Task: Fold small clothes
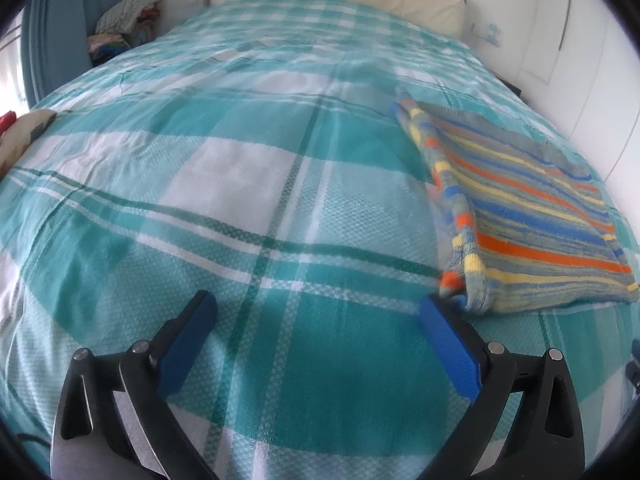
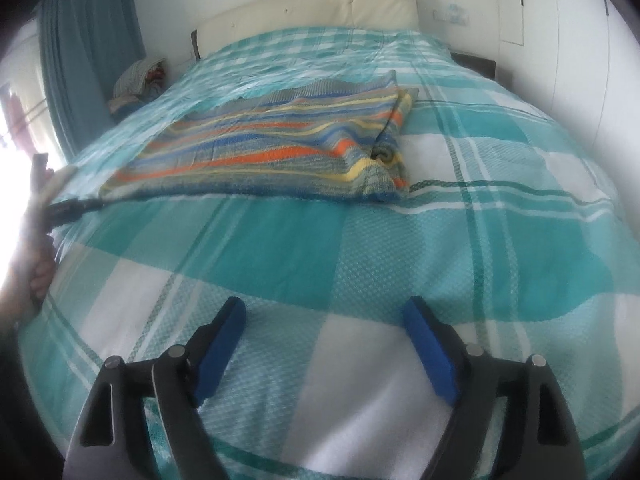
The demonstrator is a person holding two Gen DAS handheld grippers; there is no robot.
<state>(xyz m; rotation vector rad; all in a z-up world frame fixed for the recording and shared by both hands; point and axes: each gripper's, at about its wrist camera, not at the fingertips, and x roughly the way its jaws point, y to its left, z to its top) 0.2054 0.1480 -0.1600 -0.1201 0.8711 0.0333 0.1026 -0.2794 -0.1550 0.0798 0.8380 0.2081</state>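
left wrist view: the left gripper [image 1: 316,312] hangs over the bedspread [image 1: 240,184] with its blue pads spread wide and nothing between them; its right pad sits just beside, perhaps brushing, the near left corner of the striped knit garment [image 1: 528,216], which lies already folded into a flat rectangle to the right. in the right wrist view the right gripper [image 2: 324,316] is likewise spread and empty, well short of the same garment, which lies farther up the bed and to the left of centre.

the knit looks soft, thick and light — it should sag and drape when lifted, and its layers may slide apart if only the top one is caught. the rolled fold along its left edge in the left wrist view looks the firmest place to pinch, taking all layers at a corner. the woven surface should give good grip, not slippery. far left, beside the bed, a pile of clothes [image 1: 120,28] sits on something hidden.
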